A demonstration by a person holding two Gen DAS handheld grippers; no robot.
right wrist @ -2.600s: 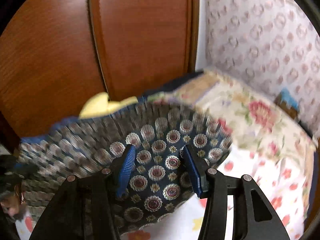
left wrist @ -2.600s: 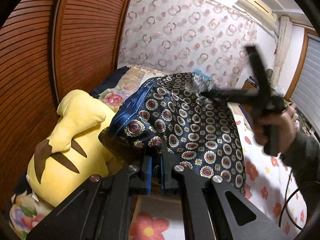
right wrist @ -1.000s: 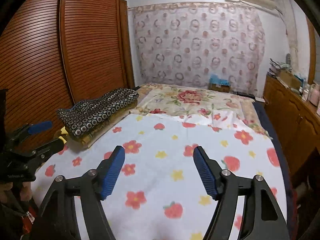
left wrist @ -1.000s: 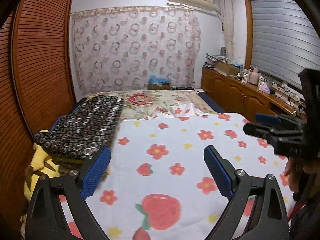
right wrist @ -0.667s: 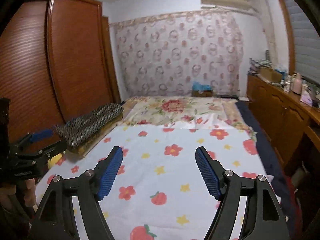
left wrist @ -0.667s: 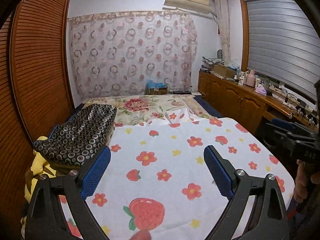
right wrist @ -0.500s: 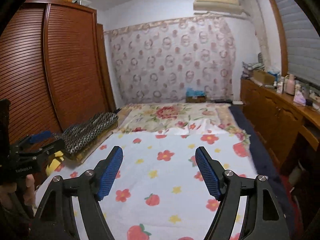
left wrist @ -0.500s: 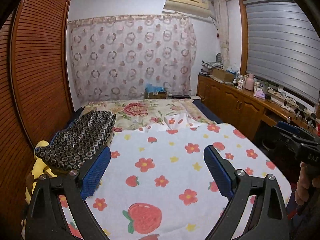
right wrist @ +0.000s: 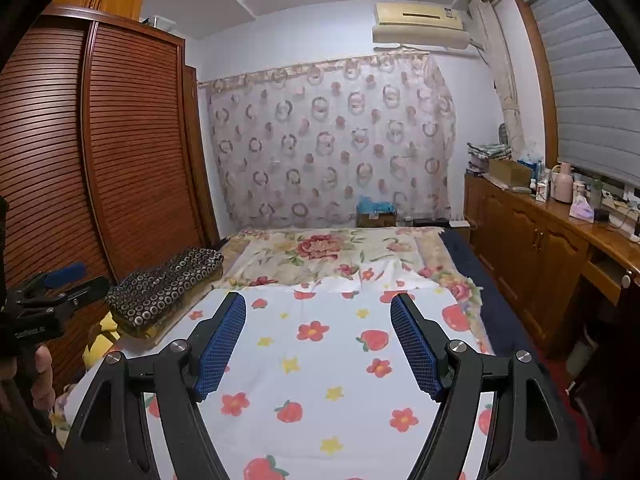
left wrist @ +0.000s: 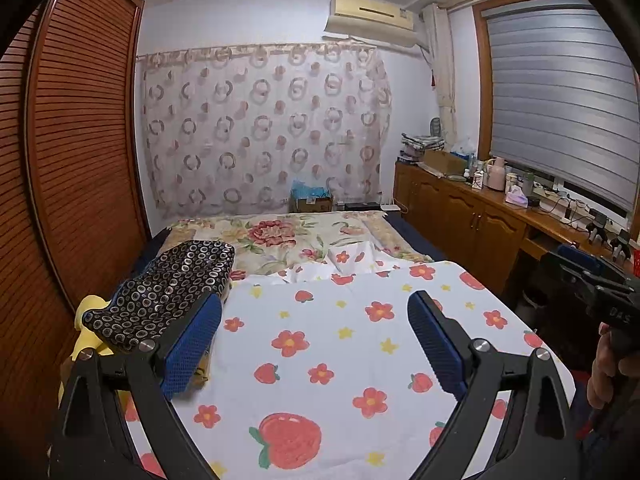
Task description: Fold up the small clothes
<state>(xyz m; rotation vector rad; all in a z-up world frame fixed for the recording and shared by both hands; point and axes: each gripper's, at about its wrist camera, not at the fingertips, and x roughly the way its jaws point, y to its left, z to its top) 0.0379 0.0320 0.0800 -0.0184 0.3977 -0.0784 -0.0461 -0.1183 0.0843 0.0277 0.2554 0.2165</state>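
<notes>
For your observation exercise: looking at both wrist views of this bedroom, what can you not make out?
- Yellow plush toy, left wrist view: mostly hidden under the folded dark garment.
- Same garment, right wrist view: its type is unreadable when folded.
- Countertop items, right wrist view: too small to identify.

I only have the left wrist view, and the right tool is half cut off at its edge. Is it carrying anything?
Observer: No. In the right wrist view the right tool stands open, with nothing between its blue pads.
Operator: My own tool's finger covers the near corner of the patterned garment. Is it folded there too?
Observer: Yes. From the right wrist view its whole length shows, folded flat on a yellowish layer beside the wardrobe.
</notes>
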